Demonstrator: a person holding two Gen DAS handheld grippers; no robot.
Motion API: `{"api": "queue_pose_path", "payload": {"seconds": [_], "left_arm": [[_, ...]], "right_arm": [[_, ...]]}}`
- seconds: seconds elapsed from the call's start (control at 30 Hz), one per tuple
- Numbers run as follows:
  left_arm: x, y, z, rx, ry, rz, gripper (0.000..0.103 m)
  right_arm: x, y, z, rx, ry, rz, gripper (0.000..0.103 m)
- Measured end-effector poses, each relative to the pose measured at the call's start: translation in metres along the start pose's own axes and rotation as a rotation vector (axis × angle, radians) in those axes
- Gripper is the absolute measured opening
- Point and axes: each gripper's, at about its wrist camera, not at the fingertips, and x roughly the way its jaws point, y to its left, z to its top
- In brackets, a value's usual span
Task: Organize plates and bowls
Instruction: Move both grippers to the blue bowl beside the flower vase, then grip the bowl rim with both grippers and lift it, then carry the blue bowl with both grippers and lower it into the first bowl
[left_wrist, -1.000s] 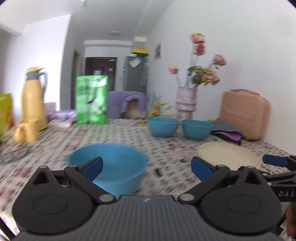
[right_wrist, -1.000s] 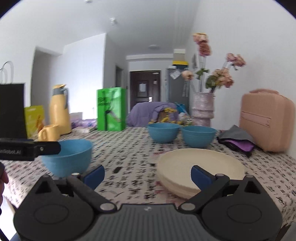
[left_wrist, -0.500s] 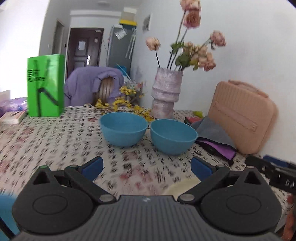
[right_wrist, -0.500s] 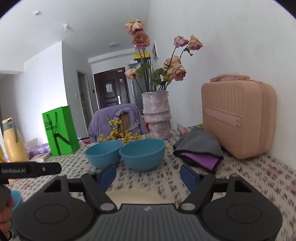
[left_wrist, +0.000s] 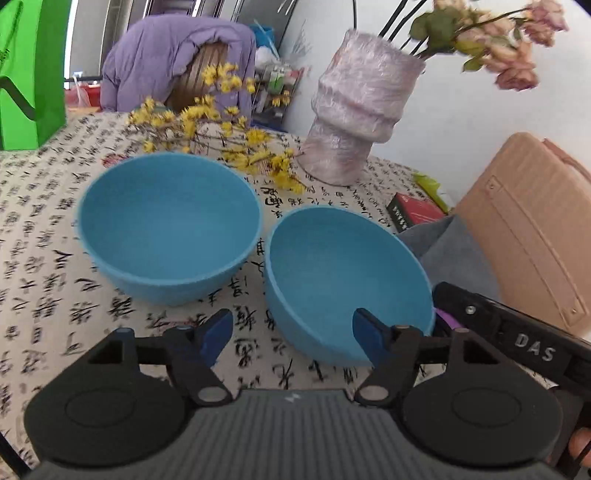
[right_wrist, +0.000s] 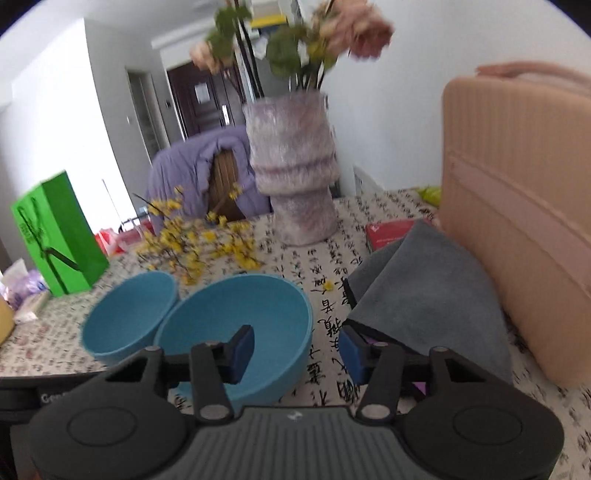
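Two empty blue bowls stand side by side on the patterned tablecloth. In the left wrist view the left bowl (left_wrist: 166, 225) and the right bowl (left_wrist: 343, 280) lie just ahead. My left gripper (left_wrist: 291, 338) is open and empty, its jaws straddling the near left rim of the right bowl. In the right wrist view my right gripper (right_wrist: 297, 350) is open and empty, straddling the right rim of the right bowl (right_wrist: 236, 325), with the left bowl (right_wrist: 127, 315) beyond it. No plates are in view.
A pink vase of roses (left_wrist: 358, 110) and loose yellow flowers (left_wrist: 218, 125) stand behind the bowls. A grey cloth (right_wrist: 428, 295), a red box (right_wrist: 388, 232) and a peach case (right_wrist: 517, 221) lie to the right. A green bag (right_wrist: 59, 236) stands far left.
Both grippers have moved forward and to the right, from the near blue bowl and cream plates to the two far bowls. The plates have left view. Both jaws have narrowed a little.
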Motion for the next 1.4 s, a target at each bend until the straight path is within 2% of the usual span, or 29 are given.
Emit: {"api": "queue_pose_path", "payload": {"seconds": [0.13, 0.23, 0.27, 0.33, 0.43, 0.67, 0.93, 1.2, 1.4], "left_arm": [[0.016, -0.002, 0.005, -0.005, 0.004, 0.033, 0.051], [0.025, -0.003, 0.008, -0.014, 0.02, 0.033, 0.043], [0.027, -0.003, 0.009, -0.021, 0.027, 0.037, 0.037], [0.031, -0.002, 0.012, -0.023, 0.03, 0.051, 0.027], [0.031, 0.0, 0.013, -0.031, 0.04, 0.043, 0.022], [0.003, -0.01, 0.005, -0.03, 0.024, 0.002, 0.02], [-0.076, -0.029, -0.031, -0.011, -0.041, -0.01, 0.02], [-0.161, -0.022, -0.101, -0.007, -0.107, -0.038, 0.02], [-0.209, -0.007, -0.165, 0.0, -0.191, 0.005, 0.02]], "right_arm": [[0.029, -0.002, 0.003, 0.005, 0.047, -0.031, 0.033], [0.039, -0.003, -0.001, 0.024, 0.067, -0.034, 0.016], [0.041, -0.003, -0.002, 0.028, 0.073, -0.026, 0.012], [0.042, -0.004, -0.004, 0.025, 0.069, -0.029, 0.012], [0.037, -0.004, -0.006, 0.015, 0.066, -0.037, 0.011], [-0.005, 0.0, -0.009, -0.014, 0.02, -0.07, 0.01], [-0.091, 0.01, -0.036, -0.039, -0.073, -0.057, 0.01], [-0.187, 0.035, -0.096, -0.079, -0.153, -0.06, 0.011], [-0.235, 0.064, -0.152, -0.118, -0.18, -0.052, 0.011]]}}
